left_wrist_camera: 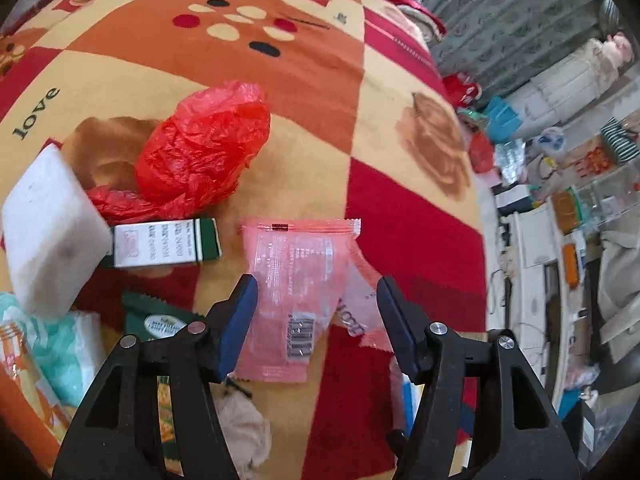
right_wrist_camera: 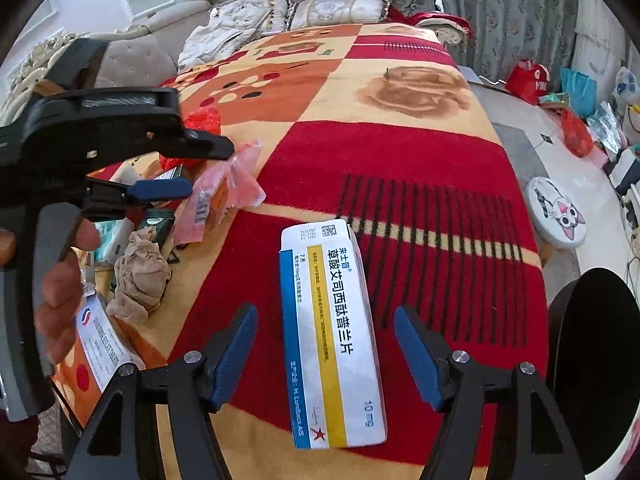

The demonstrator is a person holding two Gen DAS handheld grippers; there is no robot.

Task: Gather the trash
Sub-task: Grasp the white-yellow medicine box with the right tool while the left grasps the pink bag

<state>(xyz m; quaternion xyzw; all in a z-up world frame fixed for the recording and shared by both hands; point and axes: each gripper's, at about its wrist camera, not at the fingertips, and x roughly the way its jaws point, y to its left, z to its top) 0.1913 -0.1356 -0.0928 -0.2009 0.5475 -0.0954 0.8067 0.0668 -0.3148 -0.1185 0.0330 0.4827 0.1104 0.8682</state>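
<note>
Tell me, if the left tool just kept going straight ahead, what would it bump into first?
Most likely the pink wrapper, which lies flat on the blanket between the open fingers of the left tool. Depth is hard to judge here.

Both views are bright and evenly lit by soft daylight, with colours strong and shadows faint. Fisheye bending is heavy: the blanket (left_wrist_camera: 320, 128) bulges like a dome, and black corners ring each frame. In the left view a white block (left_wrist_camera: 52, 232) at 9 o'clock is smeared by blur. In the right view the medicine box (right_wrist_camera: 332, 336) is sharp, its print readable, while the hand (right_wrist_camera: 60, 280) at 9 o'clock is soft.
</note>
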